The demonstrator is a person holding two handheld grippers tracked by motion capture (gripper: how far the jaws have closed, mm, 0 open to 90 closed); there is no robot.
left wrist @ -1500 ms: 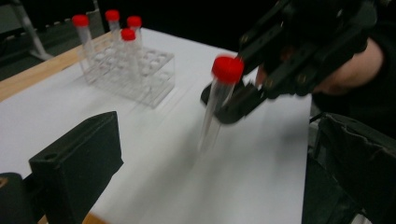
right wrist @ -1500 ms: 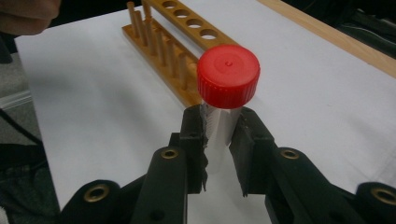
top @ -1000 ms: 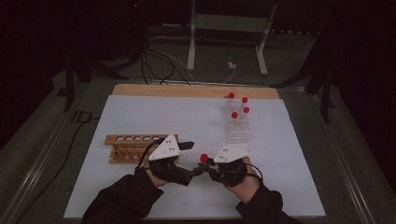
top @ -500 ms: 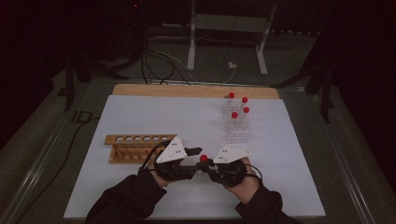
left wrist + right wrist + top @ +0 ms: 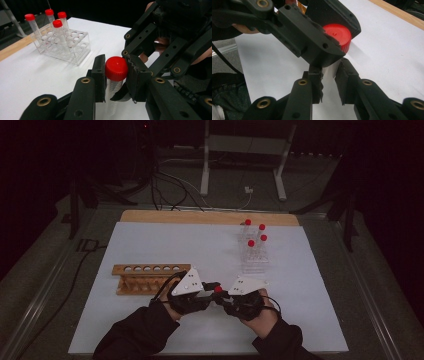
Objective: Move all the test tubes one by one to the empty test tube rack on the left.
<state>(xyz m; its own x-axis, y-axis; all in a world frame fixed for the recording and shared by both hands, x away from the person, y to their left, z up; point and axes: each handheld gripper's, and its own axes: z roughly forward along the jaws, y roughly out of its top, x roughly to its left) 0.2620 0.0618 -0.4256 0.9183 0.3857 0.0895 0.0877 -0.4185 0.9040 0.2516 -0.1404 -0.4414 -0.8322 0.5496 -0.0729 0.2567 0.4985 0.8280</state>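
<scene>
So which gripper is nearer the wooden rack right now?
Left. The left gripper is just in front of the wooden rack's right end, shut on the red cap. The right gripper sits farther right, gripping the tube body.

Lab: test-tube racks [image 5: 150,276], cabled bench

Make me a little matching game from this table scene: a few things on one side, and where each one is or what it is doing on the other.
Things:
1. left tongs
2. right tongs
3. clear rack
4. wooden rack

Places or states:
A. holds four red-capped tubes
B. all holes empty
C. shut on the tube's red cap
D. shut on the tube's clear body

Pairs: 1-C, 2-D, 3-A, 4-B
</scene>
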